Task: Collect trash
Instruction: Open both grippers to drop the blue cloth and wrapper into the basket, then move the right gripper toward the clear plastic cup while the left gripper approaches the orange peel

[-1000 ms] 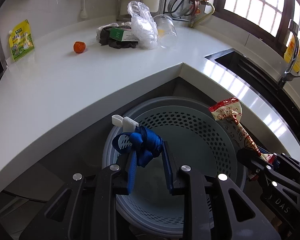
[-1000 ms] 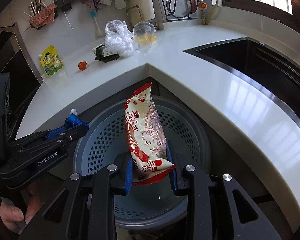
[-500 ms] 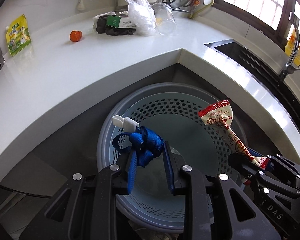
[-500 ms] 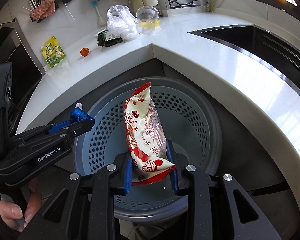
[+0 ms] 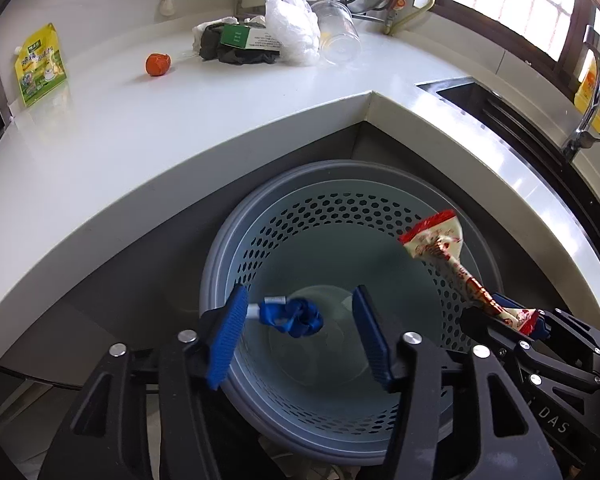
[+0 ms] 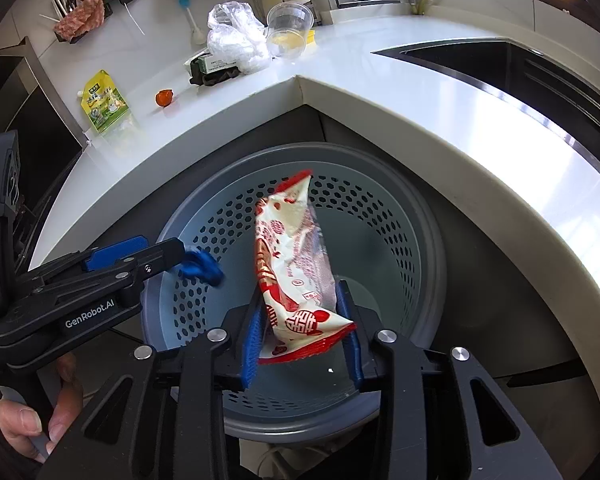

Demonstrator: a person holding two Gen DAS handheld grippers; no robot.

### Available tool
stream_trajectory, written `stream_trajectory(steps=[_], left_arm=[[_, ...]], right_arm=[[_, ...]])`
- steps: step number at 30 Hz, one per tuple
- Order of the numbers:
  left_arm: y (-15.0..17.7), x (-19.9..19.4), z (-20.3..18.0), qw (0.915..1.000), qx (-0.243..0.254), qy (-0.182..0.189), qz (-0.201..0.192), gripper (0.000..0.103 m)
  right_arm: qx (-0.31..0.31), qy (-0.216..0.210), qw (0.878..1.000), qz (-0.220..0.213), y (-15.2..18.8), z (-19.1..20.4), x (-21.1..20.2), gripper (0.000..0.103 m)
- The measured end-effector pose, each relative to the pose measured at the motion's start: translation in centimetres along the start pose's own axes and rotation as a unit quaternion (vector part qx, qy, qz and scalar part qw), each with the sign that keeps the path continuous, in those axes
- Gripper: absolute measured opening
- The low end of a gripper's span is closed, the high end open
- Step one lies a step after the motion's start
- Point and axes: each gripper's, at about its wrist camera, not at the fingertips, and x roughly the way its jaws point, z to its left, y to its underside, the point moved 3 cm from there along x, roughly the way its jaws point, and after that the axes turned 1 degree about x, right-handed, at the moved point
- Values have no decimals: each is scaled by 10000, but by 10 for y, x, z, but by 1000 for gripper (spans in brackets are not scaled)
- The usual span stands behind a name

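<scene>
Here both sets of fingers are opening over one bin (image 5: 260,216), loosing one blue wad (image 5: 296,317) and one red-white wrapper (image 6: 296,256).

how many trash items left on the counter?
5 visible: green-yellow spout pouch far left, small orange ball, dark cloth with green-white carton, crumpled clear plastic bag, clear plastic cup on its side. More may hide under the bag.

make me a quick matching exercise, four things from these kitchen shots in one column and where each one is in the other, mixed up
Things:
1. blue crumpled scrap
2. red and white wrapper
3. orange ball
4. yellow-green pouch

Places:
A. far left of the counter, by the wall
B. between the opening left tongs, over the bin
C. on the counter, left of the dark pile
D. between the opening right tongs

Pairs: 1-B, 2-D, 3-C, 4-A
</scene>
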Motion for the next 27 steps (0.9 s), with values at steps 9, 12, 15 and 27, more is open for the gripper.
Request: stream_trajectory(steps=[9,12,15,27], left_arm=[[2,-2,10,9999,-139,-29,3,66],[2,-3,12,9998,-189,-26,-20,70],[2,-6,14,9997,-232,-46,-84,76],[-15,-31,33,9962,-529,-128,-676,88]], right_arm=[[43,34,9998,-178,-1,-3,-9,58],[91,17,9998,-203,-2,-4,-10,59],[140,-22,9996,-261,-3,-4,-12,62],[24,-73,9970,-769,-16,3,-26,75]])
